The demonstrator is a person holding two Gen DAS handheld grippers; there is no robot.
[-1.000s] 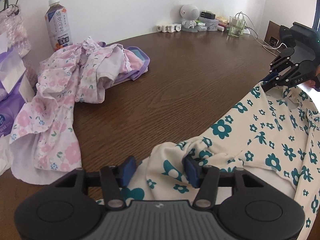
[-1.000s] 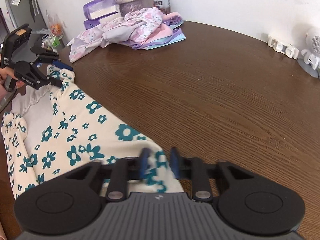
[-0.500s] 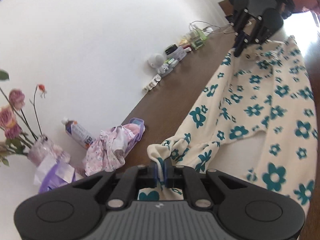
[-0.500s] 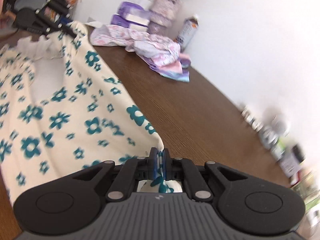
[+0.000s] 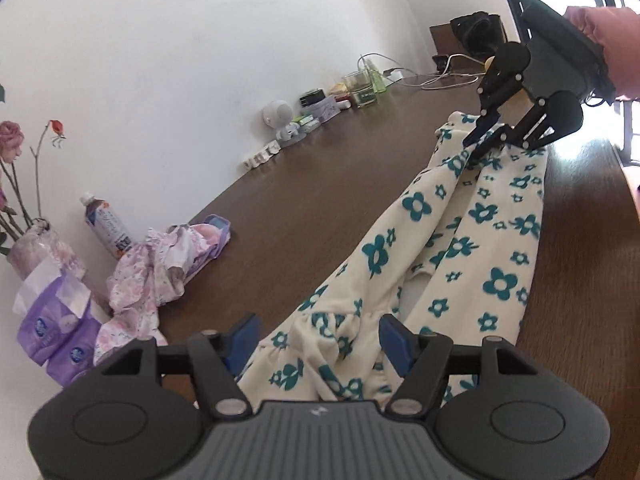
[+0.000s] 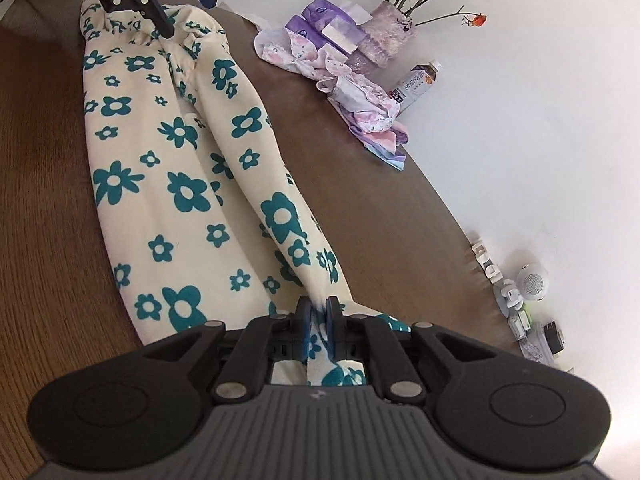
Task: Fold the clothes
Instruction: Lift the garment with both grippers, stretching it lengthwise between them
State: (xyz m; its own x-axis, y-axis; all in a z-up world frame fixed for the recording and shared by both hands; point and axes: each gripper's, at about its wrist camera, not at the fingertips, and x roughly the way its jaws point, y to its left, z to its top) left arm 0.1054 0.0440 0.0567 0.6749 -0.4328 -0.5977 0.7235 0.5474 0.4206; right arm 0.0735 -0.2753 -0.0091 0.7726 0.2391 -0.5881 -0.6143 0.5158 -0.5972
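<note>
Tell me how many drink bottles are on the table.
1. The bottle stands at the wall, between the flower vase and the pile of pink clothes. Others may be hidden behind that pile.

Dark wooden table [image 5: 320, 184] under cream floral garment [image 6: 168, 184], pink clothes heap [image 5: 160, 268], bottle [image 5: 106, 226], tissue packs [image 5: 56, 336].

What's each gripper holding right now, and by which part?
Right gripper pinches the floral garment at one end's edge. Left gripper holds nothing: its fingers are opening, the gathered other end lying loose between them.
</note>
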